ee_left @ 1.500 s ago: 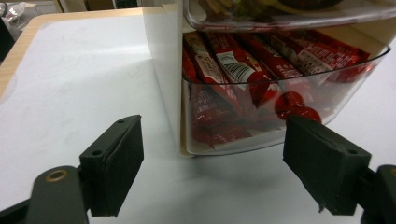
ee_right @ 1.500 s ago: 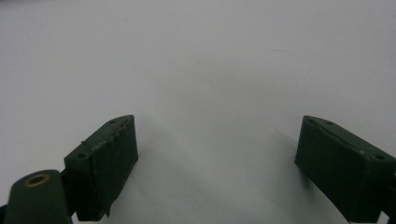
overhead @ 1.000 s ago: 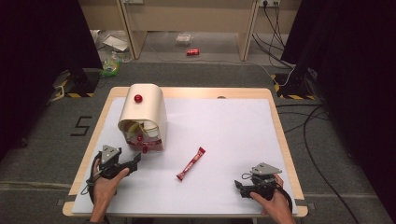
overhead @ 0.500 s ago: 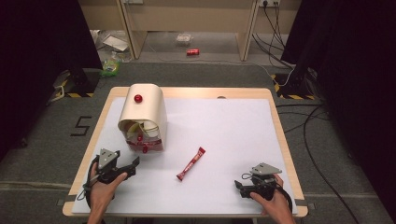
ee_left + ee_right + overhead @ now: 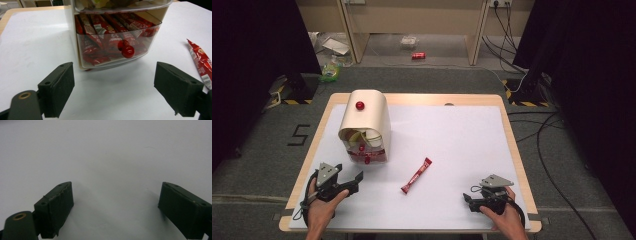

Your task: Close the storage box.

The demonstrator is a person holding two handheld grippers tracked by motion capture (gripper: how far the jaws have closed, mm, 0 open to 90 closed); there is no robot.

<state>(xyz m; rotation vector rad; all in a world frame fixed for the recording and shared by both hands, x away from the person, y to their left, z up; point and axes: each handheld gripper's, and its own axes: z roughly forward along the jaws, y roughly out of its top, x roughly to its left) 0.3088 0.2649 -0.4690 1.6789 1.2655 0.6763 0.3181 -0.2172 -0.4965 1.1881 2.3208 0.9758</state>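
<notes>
We note the left gripper [image 5: 346, 183] at the table's [image 5: 462, 130] near left, jaws wide apart and empty, facing the cream dispenser [image 5: 364, 122], whose clear lower drawer [image 5: 117, 42] holds red packets behind a red knob [image 5: 128, 51]. One red packet [image 5: 417, 175] lies loose mid-table. The right gripper [image 5: 473, 201], near right, gapes wide over bare white surface.
</notes>
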